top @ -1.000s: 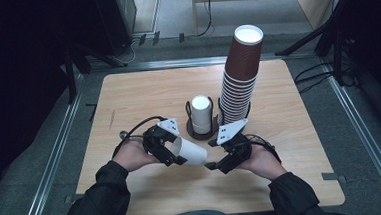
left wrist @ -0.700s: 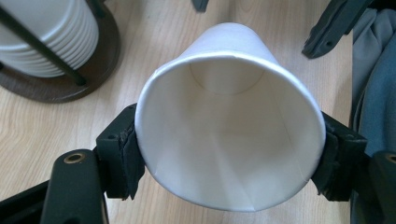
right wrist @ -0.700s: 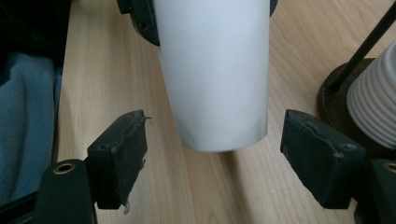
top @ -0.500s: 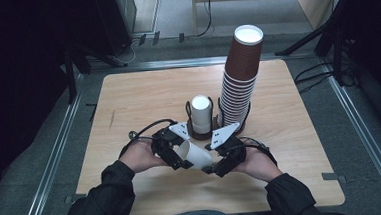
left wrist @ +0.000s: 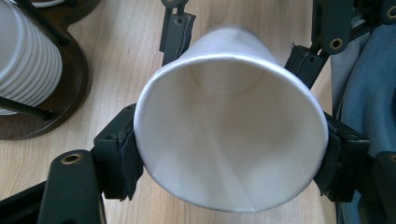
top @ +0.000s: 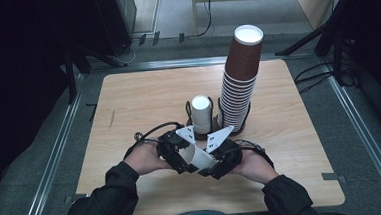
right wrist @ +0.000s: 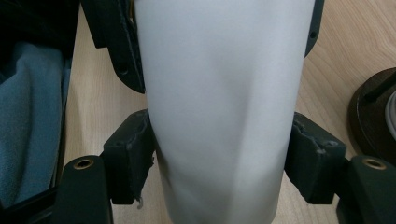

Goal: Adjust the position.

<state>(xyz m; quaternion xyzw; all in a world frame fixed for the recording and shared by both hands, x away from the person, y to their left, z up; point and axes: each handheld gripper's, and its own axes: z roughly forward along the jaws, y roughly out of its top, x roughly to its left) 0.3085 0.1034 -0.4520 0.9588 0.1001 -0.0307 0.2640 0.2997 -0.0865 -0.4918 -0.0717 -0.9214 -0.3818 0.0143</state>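
A white paper cup [top: 202,157] lies on its side, lifted just above the table's near edge between both hands. My left gripper [top: 182,156] is shut on the cup's rim [left wrist: 224,65], and its pads [left wrist: 122,156] squeeze the mouth into an oval. Facing it, my right gripper [top: 215,160] has its jaws around the cup's narrower base end. In the right gripper view the white cup wall [right wrist: 219,107] sits between the pads [right wrist: 130,158], which touch it on both sides. The right gripper's [right wrist: 222,158] jaws have just been closing on the cup.
A tall stack of brown cups [top: 242,74] stands in a wire holder at the table's middle right. A shorter stack of white cups [top: 201,112] stands left of it on a dark round base [left wrist: 70,84]. The wooden table [top: 143,100] has bare room at left and back.
The two hands have come together at the near edge. The left gripper brought the cup rightwards, and the right gripper moved left and took the cup's base between its jaws.
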